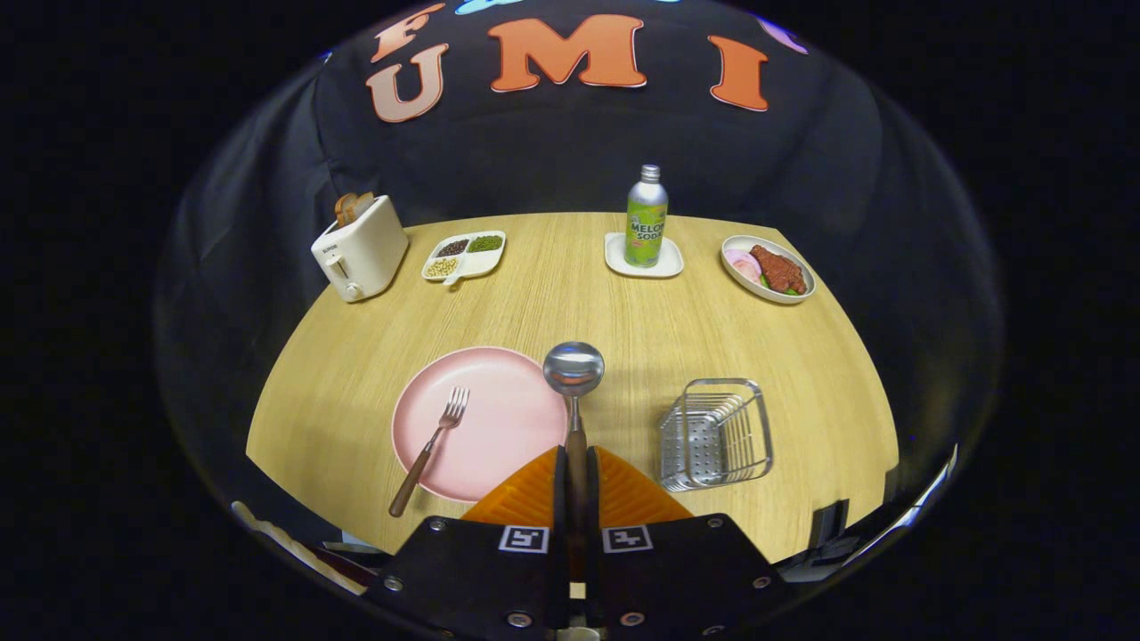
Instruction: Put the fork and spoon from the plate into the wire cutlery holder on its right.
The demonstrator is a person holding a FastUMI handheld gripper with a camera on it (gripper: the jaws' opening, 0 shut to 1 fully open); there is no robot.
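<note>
I see a pale wood-grain table (552, 294) backed by black cloth, with one toaster (361, 247), one divided snack tray (465, 255), one soda bottle (646, 216) and one dish of food (768, 268) along its far side. My gripper (576, 476) is clenched on the wooden handle of the one spoon (574, 374), whose shiny bowl stands up beyond the fingers by the rim of the one pink plate (499, 427), while the one wooden-handled fork (430, 448) lies across that plate and the one wire cutlery holder (717, 434) sits just beside it.

Spoon (574, 392) clamped in claw (576, 467), fork (430, 450) on pink plate (499, 392) beside wire holder (717, 434).
</note>
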